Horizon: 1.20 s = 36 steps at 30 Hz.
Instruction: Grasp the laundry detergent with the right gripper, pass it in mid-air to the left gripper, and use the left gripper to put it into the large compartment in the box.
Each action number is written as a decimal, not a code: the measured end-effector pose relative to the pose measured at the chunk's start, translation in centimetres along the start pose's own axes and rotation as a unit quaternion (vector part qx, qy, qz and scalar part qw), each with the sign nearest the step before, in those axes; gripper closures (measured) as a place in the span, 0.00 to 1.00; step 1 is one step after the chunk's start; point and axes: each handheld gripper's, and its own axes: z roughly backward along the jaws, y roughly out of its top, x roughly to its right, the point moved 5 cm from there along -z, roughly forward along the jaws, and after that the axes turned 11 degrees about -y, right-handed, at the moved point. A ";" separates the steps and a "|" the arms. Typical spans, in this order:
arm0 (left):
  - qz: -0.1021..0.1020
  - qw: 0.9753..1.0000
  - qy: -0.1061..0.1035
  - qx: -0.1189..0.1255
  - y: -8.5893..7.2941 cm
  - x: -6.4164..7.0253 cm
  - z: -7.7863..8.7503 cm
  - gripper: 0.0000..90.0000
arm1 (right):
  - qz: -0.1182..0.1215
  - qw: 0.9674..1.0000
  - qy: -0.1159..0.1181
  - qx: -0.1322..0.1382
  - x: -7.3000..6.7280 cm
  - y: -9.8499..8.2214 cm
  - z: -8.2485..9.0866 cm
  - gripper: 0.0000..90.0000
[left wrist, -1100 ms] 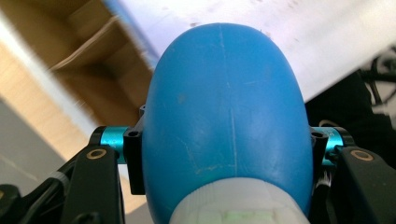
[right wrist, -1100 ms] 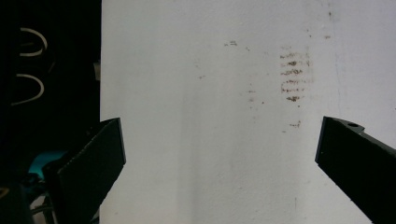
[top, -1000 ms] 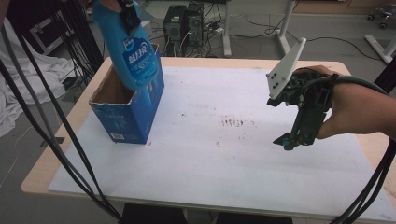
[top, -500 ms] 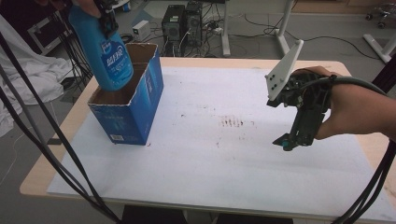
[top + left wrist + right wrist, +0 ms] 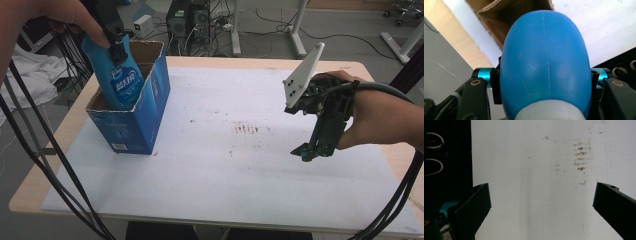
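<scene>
A blue plastic bottle [image 5: 121, 79] with a white label stands partly inside an open blue cardboard box [image 5: 134, 129] at the table's left. My left gripper [image 5: 114, 39] is shut on the bottle's upper part, with a hand above it. In the left gripper view the bottle's rounded body [image 5: 545, 62] sits between the jaws, over the box's brown inside [image 5: 499, 15]. My right gripper [image 5: 303, 153] hovers over the white mat at the right, pointing down and open. Its jaws [image 5: 541, 202] stand wide apart with nothing between them.
A white mat [image 5: 225, 170] covers most of the wooden table [image 5: 30, 187]. A brown smudge [image 5: 247, 129] marks the mat's middle. Black cables [image 5: 35, 150] hang along the left side. Computer cases and table legs stand on the floor behind.
The left hand has brought the bottle down and to the left, from above the box's rim into the box. The right gripper has stayed where it was.
</scene>
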 end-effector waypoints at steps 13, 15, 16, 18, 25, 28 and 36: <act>-0.110 0.993 0.020 -0.029 0.3 -1.4 -3.7 0.43 | -0.004 1.000 0.002 -0.010 -0.1 -0.1 -0.4 0.01; -0.134 0.990 0.022 -0.036 0.4 -1.6 -4.2 0.43 | -0.006 1.000 0.005 -0.013 -0.2 -0.1 -0.7 0.01; -0.134 0.990 0.022 -0.036 0.4 -1.6 -4.2 0.43 | -0.006 1.000 0.005 -0.013 -0.2 -0.1 -0.7 0.01; -0.163 0.986 0.017 -0.034 0.5 -1.8 -5.5 0.43 | -0.005 1.000 0.006 -0.015 -0.2 0.0 -1.0 0.01; -0.197 0.979 0.016 -0.044 0.8 -2.2 -7.8 0.43 | 0.000 1.000 0.010 -0.019 -0.3 0.2 -1.4 0.01; -0.201 0.978 0.014 -0.047 0.8 -2.3 -8.4 0.43 | 0.000 1.000 0.012 -0.021 -0.3 0.3 -1.7 0.01; -0.210 0.976 0.009 -0.049 0.8 -3.0 -10.3 0.43 | 0.001 1.000 0.017 -0.022 -0.3 0.3 -2.2 0.01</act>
